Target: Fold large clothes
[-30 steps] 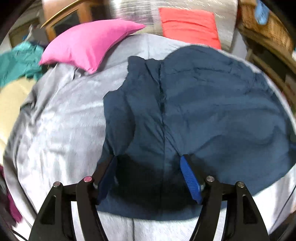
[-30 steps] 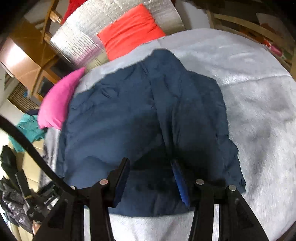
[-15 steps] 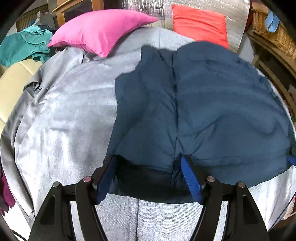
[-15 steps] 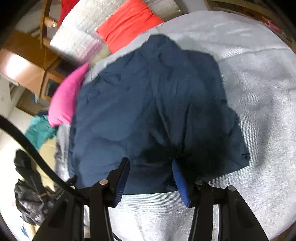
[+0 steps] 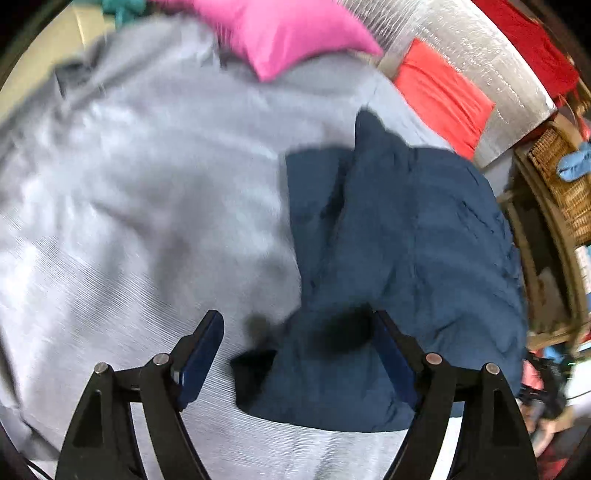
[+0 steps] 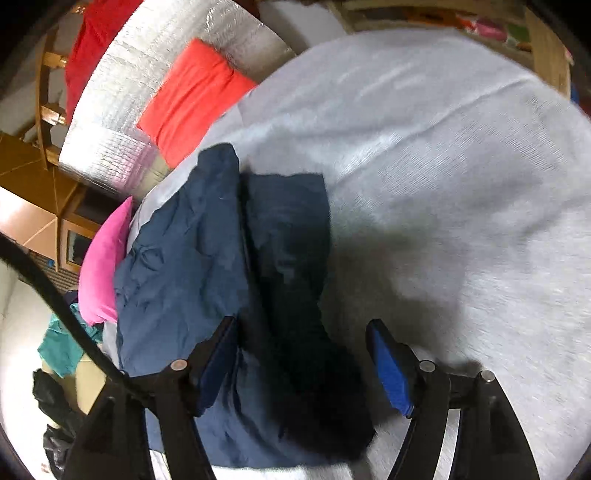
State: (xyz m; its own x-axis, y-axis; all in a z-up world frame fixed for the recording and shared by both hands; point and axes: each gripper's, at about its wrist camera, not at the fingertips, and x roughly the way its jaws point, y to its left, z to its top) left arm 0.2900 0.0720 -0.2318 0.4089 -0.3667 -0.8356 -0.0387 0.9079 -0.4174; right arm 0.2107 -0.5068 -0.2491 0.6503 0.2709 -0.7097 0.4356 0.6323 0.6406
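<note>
Left gripper (image 5: 293,349) and right gripper (image 6: 303,354) both spread wide, gripping nothing. Navy garment (image 5: 399,258) just ahead between each claw's fingers, on grey bedspread (image 5: 147,221). Best pinched at near corners, both layers together, lifted evenly.

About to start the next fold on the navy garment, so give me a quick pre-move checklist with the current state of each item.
1. Left gripper free of cloth: ok, open, nothing between its fingers.
2. Right gripper free of cloth: ok, open above the fabric.
3. Navy garment fully on the grey bed cover: ok in both views.
4. Garment flat: not ok, a lengthwise ridge and wrinkles show.
5. Near hem corner ready to pinch: cannot tell, it is dark and blurred under the grippers.
6. Room to fold: ok, the pink pillow and red cushion lie beyond the garment.
</note>
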